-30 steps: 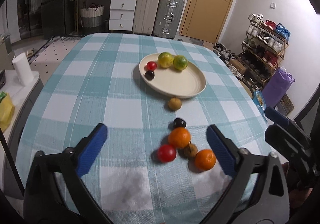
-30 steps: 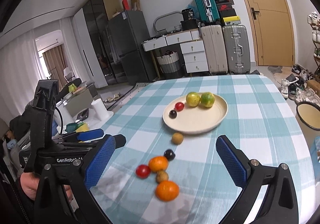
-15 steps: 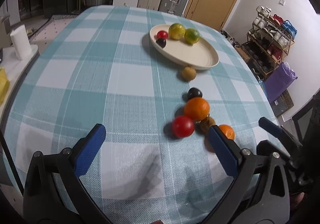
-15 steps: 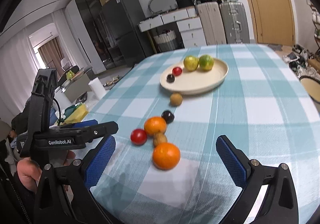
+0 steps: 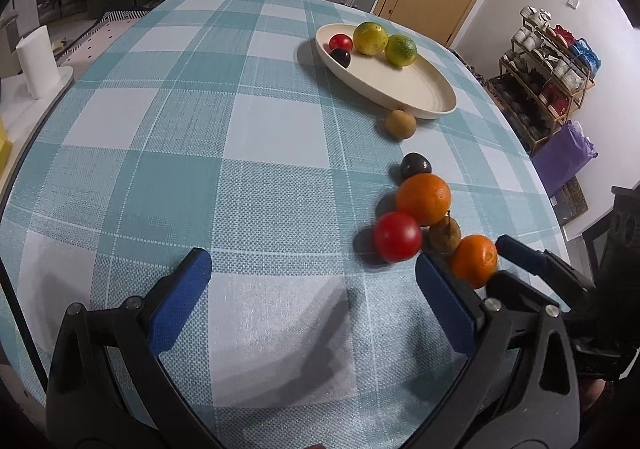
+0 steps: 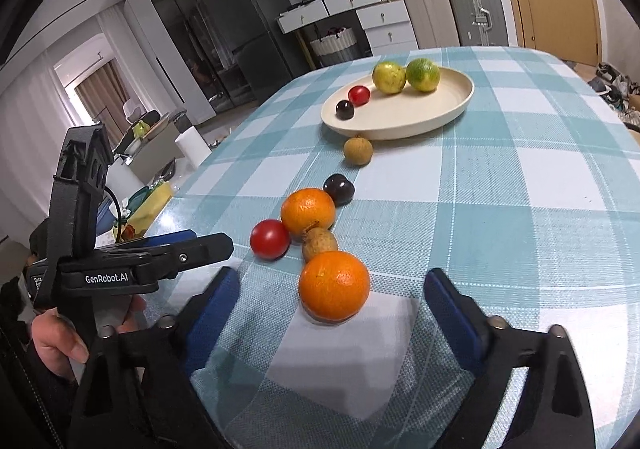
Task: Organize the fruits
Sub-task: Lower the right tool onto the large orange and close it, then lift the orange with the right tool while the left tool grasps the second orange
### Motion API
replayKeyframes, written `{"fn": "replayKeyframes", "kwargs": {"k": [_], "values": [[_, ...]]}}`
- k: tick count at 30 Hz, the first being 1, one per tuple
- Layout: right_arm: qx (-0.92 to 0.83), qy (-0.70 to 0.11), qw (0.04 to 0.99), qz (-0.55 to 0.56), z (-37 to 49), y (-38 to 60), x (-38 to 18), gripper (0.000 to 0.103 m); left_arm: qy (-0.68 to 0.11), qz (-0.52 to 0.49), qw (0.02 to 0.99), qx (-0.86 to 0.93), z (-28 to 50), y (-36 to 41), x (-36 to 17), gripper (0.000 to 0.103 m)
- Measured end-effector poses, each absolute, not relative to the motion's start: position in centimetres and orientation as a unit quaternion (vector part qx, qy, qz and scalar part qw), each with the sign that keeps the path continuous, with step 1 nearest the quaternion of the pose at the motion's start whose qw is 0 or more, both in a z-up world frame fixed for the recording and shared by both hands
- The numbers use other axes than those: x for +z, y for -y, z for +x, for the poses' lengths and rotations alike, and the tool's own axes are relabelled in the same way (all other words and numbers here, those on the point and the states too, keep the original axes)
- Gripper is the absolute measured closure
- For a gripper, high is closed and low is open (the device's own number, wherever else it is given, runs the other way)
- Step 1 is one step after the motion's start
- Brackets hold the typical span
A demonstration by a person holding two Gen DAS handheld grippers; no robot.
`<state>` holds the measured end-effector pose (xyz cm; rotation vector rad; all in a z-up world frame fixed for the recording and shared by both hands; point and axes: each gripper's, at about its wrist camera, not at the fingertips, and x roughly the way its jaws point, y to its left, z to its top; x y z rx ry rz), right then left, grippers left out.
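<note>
Well, the cream plate (image 6: 404,121) sat toward the far side of the checked bench (image 6: 520,209) and held four fruits. Going left to right in the right wrist view, these were a dark plum (image 6: 345,109) near the rim, a red tomato (image 6: 359,95) touching it, a yellow-green lemon (image 6: 389,77) and a green lime (image 6: 423,74), the last two side by side at the back. The near half of the plate was bare.

On the cloth, just in front of the plate's near rim, lay a small brown longan (image 6: 358,149). Nearer the camera a cluster of five ran in a loose line: a second red tomato (image 6: 270,245) at the left, a large orange (image 6: 307,212) touching it, a second dark plum (image 6: 339,189) against the orange's far side, a brown stemmed fruit (image 6: 319,243) (small, possibly another longan) wedged below the orange, and a second orange (image 6: 334,285) nearest the viewer.

The left tool (image 5: 308,289) hovered low over the bench with its blue pads wide apart and nothing between them; its right pad stood just beside the near orange (image 5: 474,260) and the tomato (image 5: 398,237). The right tool (image 6: 332,301) had just been narrowing its jaws, yet they stood apart, with the near orange lying between the pads and touching neither. A hand (image 6: 60,341) gripped the left tool's handle at the lower left of the right wrist view.
</note>
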<state>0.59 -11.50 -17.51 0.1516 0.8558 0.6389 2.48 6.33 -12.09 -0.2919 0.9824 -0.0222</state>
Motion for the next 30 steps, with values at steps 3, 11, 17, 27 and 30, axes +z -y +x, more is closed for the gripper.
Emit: {"fn": "replayKeyframes", "kwargs": {"k": [3, 11, 17, 27, 30], "values": [[0.307, -0.421, 0.851, 0.070, 1.0, 11.1, -17.9, 0.025, -0.469, -0.142, 0.871, -0.014, 2.7, -6.4, -12.1, 0.002], [0.313, -0.436, 0.841, 0.072, 1.3, 10.9, -18.7, 0.057, -0.470, -0.134, 0.872, -0.009, 3.2, -6.6, -12.1, 0.002], [0.314, -0.423, 0.847, 0.076, 1.0, 11.6, -18.6, 0.063, -0.464, -0.138, 0.875, -0.010, 3.5, -7.0, -11.4, 0.002], [0.314, -0.399, 0.854, 0.113, 1.2, 13.9, -17.6, 0.063, -0.475, -0.158, 0.863, -0.066, 5.4, -5.8, -10.8, 0.002], [0.314, -0.392, 0.857, 0.114, 1.1, 14.6, -17.1, 0.063, -0.485, -0.164, 0.855, -0.086, 6.3, -4.9, -10.9, 0.002]]}}
